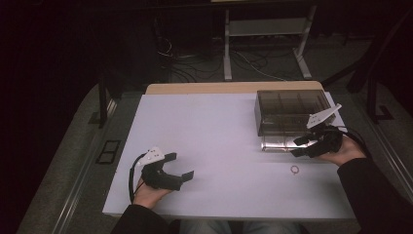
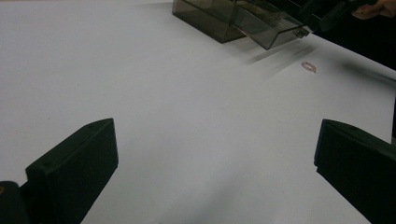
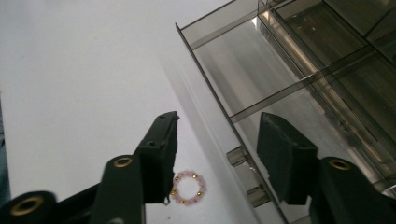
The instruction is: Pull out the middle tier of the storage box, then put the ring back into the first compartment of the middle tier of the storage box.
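A smoky clear drawer box [image 1: 287,109] stands at the table's back right, its lowest drawer [image 1: 280,143] pulled out toward me. In the right gripper view the drawer [image 3: 243,79] looks bare inside. My right gripper [image 1: 303,146] is open at the drawer's front. Its jaws [image 3: 219,149] stand either side of the front wall near the small handle [image 3: 239,156]; I cannot tell whether they touch it. A pink bead ring [image 3: 187,188] with gold beads lies on the table just before the drawer [image 1: 294,169]. My left gripper [image 1: 178,166] rests wide open near the front left, holding nothing [image 2: 215,163].
The white tabletop [image 1: 219,131] stretches broad and bare between the two hands. In the left gripper view the box [image 2: 210,16], the drawer [image 2: 275,30] and the ring [image 2: 309,66] lie far off. Beyond the table are cables and a desk frame [image 1: 265,44].
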### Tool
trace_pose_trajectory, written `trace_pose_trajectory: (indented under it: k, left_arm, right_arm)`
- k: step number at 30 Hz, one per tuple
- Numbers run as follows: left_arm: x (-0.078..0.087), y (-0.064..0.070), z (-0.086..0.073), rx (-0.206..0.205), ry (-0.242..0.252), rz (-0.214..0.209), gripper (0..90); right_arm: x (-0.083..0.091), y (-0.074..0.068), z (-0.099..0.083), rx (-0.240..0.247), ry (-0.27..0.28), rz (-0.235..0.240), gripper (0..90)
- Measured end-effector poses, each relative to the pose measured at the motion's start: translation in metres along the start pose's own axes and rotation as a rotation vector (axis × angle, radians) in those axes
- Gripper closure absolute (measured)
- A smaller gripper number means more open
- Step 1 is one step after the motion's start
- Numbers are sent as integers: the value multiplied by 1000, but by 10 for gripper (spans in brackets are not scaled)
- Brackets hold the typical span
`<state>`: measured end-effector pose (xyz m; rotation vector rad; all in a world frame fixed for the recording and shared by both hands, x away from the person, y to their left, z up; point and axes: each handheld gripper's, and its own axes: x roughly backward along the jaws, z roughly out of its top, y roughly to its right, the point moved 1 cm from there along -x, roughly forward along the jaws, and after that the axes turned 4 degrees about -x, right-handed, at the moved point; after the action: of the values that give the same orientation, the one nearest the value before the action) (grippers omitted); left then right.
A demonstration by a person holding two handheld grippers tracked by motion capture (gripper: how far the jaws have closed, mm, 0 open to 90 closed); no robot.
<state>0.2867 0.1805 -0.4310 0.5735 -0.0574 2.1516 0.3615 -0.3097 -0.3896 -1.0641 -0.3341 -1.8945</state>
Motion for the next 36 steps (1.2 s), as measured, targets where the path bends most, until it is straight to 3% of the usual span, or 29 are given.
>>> trace_pose_trajectory:
  k: [14,36]
  left_arm:
    - [1,-1,0,4,6,-7,0]
    - [0,-1,0,10,7,-4,0]
  right_arm:
    - [12,-20,-7,-31,55,-9,396]
    - [21,-29,-36,-91,132,-25,387]
